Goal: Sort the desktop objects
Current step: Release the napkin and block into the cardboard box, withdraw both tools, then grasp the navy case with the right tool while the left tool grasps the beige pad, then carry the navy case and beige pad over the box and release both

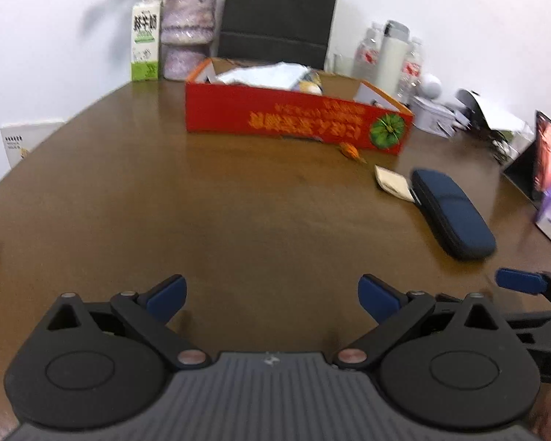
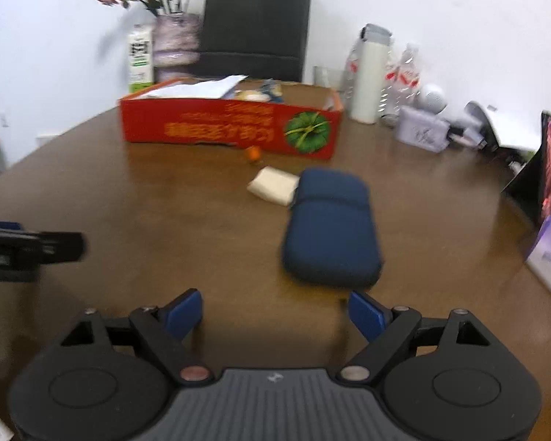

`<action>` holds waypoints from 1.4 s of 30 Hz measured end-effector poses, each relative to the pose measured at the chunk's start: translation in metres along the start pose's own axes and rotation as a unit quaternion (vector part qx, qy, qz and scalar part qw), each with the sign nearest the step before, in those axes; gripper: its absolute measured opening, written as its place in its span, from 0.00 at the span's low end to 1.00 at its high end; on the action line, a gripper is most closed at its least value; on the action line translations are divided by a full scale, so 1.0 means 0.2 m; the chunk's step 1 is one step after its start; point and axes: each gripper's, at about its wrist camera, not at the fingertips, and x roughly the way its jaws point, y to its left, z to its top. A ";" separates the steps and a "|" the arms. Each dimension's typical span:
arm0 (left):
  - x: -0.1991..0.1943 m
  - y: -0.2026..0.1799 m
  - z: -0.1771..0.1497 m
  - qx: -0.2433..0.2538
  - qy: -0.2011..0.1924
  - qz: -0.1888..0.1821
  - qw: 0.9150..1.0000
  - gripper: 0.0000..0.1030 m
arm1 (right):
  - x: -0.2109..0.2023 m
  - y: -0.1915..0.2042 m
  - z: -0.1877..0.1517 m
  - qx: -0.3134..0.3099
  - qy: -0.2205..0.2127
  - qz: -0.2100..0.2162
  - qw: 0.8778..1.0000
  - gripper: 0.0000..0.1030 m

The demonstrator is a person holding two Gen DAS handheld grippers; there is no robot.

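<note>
Blue-padded and spread apart, the right hand-held gripper [image 2: 275, 312] hovers empty at the bottom of the frame, lined up just short of the navy case [image 2: 332, 228] at centre, seemingly its next pick. Beside the case lie a pale packet [image 2: 273, 185] and a small orange object [image 2: 253, 153], below the red box [image 2: 231, 125] already holding sorted items. Only the left view shows the left hand-held gripper [image 1: 272, 296], likewise open over bare tabletop [image 1: 165, 202].
</note>
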 end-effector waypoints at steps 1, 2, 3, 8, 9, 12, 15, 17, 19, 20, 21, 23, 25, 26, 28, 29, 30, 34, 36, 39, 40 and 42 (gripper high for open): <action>0.00 0.00 -0.01 -0.002 0.002 -0.002 1.000 0.99 | -0.01 0.00 -0.01 -0.001 0.000 -0.001 1.000 0.84; 0.00 0.00 0.00 -0.006 0.003 -0.001 1.000 0.99 | -0.02 0.00 -0.01 -0.001 -0.007 -0.008 1.000 0.84; 0.01 -0.01 0.01 -0.007 0.001 0.000 1.000 0.99 | -0.03 -0.01 -0.01 0.001 -0.015 -0.018 1.000 0.84; 0.06 -0.06 0.08 0.010 -0.008 -0.004 1.000 0.99 | 0.09 -0.13 0.14 0.013 -0.027 -0.040 0.999 0.84; 0.07 -0.08 0.09 0.012 -0.008 -0.010 1.000 0.99 | 0.15 -0.13 0.17 0.001 -0.015 -0.060 0.998 0.84; 0.08 -0.12 0.12 0.021 -0.016 -0.015 1.000 0.99 | 0.29 -0.14 0.22 -0.015 -0.020 -0.060 0.998 0.69; 0.10 -0.13 0.16 0.028 -0.030 -0.005 0.999 0.99 | 0.31 -0.18 0.24 -0.026 -0.017 -0.015 0.999 0.61; 0.13 -0.12 0.19 0.027 -0.033 -0.009 0.999 0.97 | 0.27 -0.21 0.22 -0.031 -0.018 0.042 0.998 0.57; 0.18 -0.13 0.22 0.024 -0.026 -0.020 0.999 0.96 | 0.21 -0.31 0.20 0.025 -0.019 0.118 0.993 0.55; 0.21 -0.13 0.24 0.021 -0.021 -0.030 0.999 0.95 | 0.19 -0.35 0.19 0.050 -0.022 0.147 0.988 0.55; 0.24 -0.14 0.25 0.018 -0.019 -0.038 0.999 0.95 | 0.18 -0.38 0.18 0.068 -0.024 0.166 0.984 0.55; 0.31 -0.17 0.26 0.017 -0.019 -0.053 0.998 0.92 | 0.19 -0.42 0.16 0.086 -0.012 0.185 0.979 0.55; 0.41 -0.21 0.27 0.020 -0.009 -0.040 0.999 0.81 | 0.21 -0.42 0.15 0.089 -0.009 0.188 0.978 0.55; 0.44 -0.25 0.29 0.026 -0.004 -0.038 0.999 0.76 | 0.21 -0.43 0.15 0.096 -0.010 0.184 0.978 0.55; 0.46 -0.31 0.30 0.041 -0.009 -0.057 0.997 0.76 | 0.17 -0.45 0.16 0.110 -0.019 0.153 0.982 0.55; 0.47 -0.35 0.31 0.054 -0.013 -0.064 0.996 0.78 | 0.16 -0.45 0.17 0.109 -0.026 0.130 0.985 0.55; 0.48 -0.38 0.31 0.068 -0.014 -0.069 0.995 0.82 | 0.15 -0.45 0.17 0.106 -0.031 0.106 0.988 0.55; 0.56 -0.54 0.28 0.128 -0.003 -0.041 0.991 0.74 | 0.17 -0.47 0.18 0.108 -0.034 0.049 0.992 0.56; 0.54 -0.56 0.27 0.132 -0.010 -0.047 0.990 0.41 | 0.18 -0.46 0.18 0.107 -0.032 0.042 0.993 0.56; 0.53 -0.56 0.28 0.121 -0.002 -0.033 0.992 0.09 | 0.18 -0.45 0.16 0.102 -0.035 0.052 0.993 0.56; 0.52 -0.54 0.28 0.107 0.000 -0.038 0.994 0.09 | 0.18 -0.43 0.16 0.098 -0.035 0.055 0.993 0.56; 0.49 -0.47 0.28 0.083 0.007 -0.050 0.995 0.08 | 0.18 -0.41 0.16 0.091 -0.035 0.057 0.994 0.56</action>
